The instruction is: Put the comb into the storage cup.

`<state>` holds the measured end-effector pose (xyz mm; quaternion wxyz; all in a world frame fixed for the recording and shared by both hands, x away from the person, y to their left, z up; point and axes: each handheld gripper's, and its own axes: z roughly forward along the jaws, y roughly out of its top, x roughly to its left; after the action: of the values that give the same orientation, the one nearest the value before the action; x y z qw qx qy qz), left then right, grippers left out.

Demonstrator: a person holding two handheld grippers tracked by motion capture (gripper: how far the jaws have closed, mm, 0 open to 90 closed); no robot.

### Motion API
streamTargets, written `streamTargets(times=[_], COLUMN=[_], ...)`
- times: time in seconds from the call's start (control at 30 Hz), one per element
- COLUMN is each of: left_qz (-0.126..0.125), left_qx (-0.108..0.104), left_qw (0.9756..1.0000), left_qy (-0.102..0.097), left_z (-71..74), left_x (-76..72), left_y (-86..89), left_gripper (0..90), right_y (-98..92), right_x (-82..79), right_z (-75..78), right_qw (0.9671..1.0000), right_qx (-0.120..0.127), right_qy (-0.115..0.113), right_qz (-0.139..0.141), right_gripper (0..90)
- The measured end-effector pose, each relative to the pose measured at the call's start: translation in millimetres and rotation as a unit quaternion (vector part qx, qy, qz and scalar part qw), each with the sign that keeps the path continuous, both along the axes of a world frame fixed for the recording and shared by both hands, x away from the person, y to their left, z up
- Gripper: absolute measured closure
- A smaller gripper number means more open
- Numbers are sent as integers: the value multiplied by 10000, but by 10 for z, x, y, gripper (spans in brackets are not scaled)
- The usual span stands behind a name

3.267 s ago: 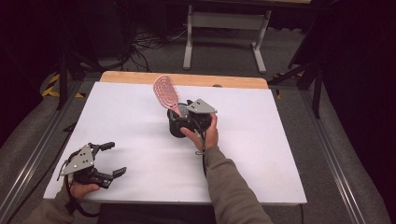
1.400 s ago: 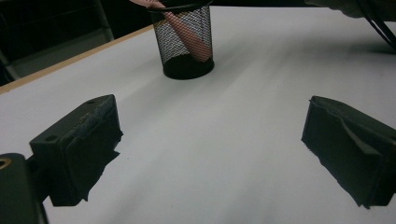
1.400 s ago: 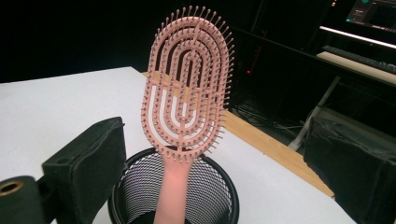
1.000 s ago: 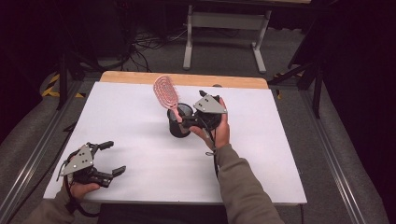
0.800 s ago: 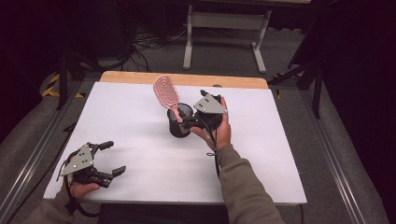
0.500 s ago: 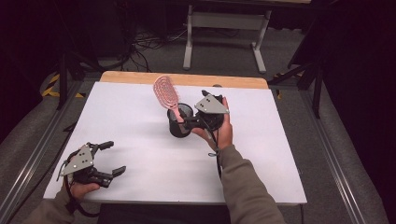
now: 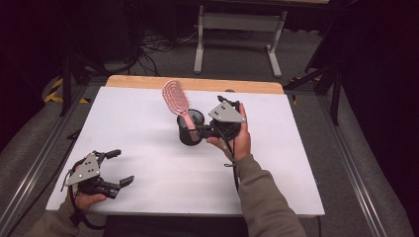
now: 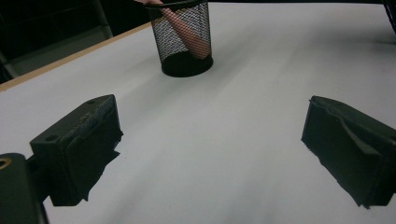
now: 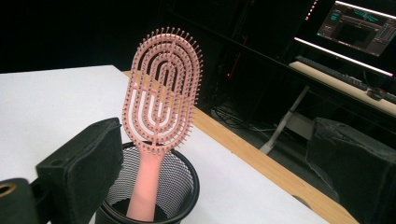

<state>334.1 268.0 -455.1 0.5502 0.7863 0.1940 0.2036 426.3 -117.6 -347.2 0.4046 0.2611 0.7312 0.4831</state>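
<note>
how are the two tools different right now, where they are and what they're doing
The left tool sits near the table's front left corner, far from the mesh cup; the right tool is at the cup holding the pink hairbrush. The left tool's jaws frame bare table; the right's frame the brush. Both are open.

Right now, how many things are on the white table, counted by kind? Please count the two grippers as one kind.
Hairbrush, pink: 1, standing handle-down inside the cup
Mesh cup, black: 1
Grippers: 2, the left gripper and the right gripper, both with jaws apart
Total: 4
</note>
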Motion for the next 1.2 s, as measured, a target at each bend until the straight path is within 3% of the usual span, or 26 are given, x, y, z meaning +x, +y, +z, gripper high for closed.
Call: streamTargets(times=[1.2], left_qz=[8], left_qx=[26], left_qw=[10000], left_qy=[-29], left_z=[5], left_x=[-2], left_y=[-11], left_gripper=[52], right_y=[-338], right_x=[-241], right_z=[25], right_qw=[9993], right_qx=[-296], right_qy=[-45], right_qz=[-237], right_gripper=[50])
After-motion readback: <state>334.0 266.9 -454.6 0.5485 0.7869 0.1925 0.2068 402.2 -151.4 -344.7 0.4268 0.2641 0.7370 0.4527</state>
